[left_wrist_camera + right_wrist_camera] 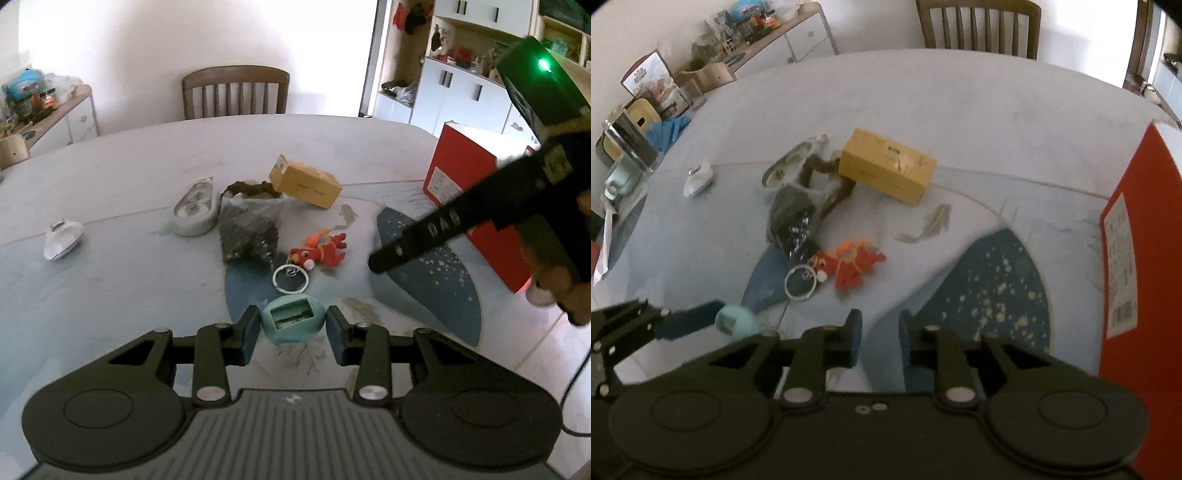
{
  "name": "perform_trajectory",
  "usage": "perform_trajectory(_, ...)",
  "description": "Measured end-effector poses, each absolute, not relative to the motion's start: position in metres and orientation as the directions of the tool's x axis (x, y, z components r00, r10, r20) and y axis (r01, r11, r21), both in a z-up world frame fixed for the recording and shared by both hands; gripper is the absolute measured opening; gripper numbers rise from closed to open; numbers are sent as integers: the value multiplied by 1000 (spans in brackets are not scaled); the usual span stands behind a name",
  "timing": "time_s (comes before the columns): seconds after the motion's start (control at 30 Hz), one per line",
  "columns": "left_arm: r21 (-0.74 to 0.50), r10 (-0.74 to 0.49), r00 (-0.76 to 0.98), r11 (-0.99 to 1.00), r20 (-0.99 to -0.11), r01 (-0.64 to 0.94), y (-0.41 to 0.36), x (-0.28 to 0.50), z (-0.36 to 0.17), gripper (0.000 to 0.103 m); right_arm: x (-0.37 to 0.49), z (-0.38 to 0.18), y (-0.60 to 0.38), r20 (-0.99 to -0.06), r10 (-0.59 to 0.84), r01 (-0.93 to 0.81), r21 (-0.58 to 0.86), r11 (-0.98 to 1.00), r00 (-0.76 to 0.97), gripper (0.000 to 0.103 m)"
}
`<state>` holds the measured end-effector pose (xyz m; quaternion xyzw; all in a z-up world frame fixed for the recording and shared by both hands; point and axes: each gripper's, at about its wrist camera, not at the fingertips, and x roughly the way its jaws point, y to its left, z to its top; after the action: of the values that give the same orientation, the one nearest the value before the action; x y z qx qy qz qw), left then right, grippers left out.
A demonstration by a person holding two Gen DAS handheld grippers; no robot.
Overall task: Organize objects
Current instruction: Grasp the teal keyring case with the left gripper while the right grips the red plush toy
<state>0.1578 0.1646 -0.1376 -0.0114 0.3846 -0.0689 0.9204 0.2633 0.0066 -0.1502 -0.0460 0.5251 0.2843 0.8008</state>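
On the worktop (pixel 110 177): one yellow cardboard box (pixel 304 181), one tall red carton (pixel 458 173), one red plush keyring toy (pixel 321 251), one teal egg-shaped case (pixel 293 319), one grey oval case (pixel 194 210), one crumpled white wrapper (pixel 62 238), one dark mesh pouch (pixel 247 232).

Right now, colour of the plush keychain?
Red and orange plush keychain, white ring; clearest in left wrist view.
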Motion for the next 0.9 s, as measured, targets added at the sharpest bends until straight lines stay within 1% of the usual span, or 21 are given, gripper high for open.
perform_trajectory(0.03, -74, -133, 693, 991, -708, 115, 165, 157, -138, 38, 266, -149, 9, -863, 414, -509, 228, 830, 289, 33)
perform_trajectory(0.07, -72, -130, 692, 991, -710, 112, 165, 156, -138, 38, 269, -149, 11, -861, 412, -511, 221, 831, 297, 43)
perform_trajectory(0.13, -69, -126, 692, 992, -711, 110, 166, 154, -138, 38, 275, -149, 17, -858, 411, -524, 207, 826, 309, 49)
perform_trajectory(0.2, -66, -123, 690, 992, -713, 108, 167, 153, -138, 38, 279, -151, 25, -860, 409, -547, 194, 814, 304, 51)
perform_trajectory(0.47, -64, -106, 682, 994, -723, 86, 174, 153, -142, 38, 280, -164, 56, -880, 382, -641, 124, 758, 282, 52)
perform_trajectory(0.5, -65, -105, 682, 994, -724, 85, 174, 153, -142, 38, 279, -164, 57, -878, 381, -648, 113, 753, 289, 54)
perform_trajectory(0.67, -65, -102, 681, 995, -725, 81, 175, 155, -142, 38, 279, -165, 62, -876, 377, -668, 88, 739, 301, 55)
perform_trajectory(0.7, -64, -102, 681, 995, -725, 80, 175, 155, -142, 38, 278, -165, 63, -876, 374, -676, 78, 733, 305, 51)
perform_trajectory(0.8, -61, -99, 682, 995, -725, 79, 176, 156, -142, 38, 272, -166, 65, -872, 368, -697, 44, 715, 323, 50)
perform_trajectory(0.87, -61, -98, 682, 995, -725, 79, 176, 157, -141, 38, 270, -166, 62, -869, 374, -695, 50, 718, 325, 48)
perform_trajectory(0.9, -60, -98, 682, 995, -725, 80, 176, 157, -141, 38, 270, -165, 60, -868, 375, -689, 54, 722, 326, 38)
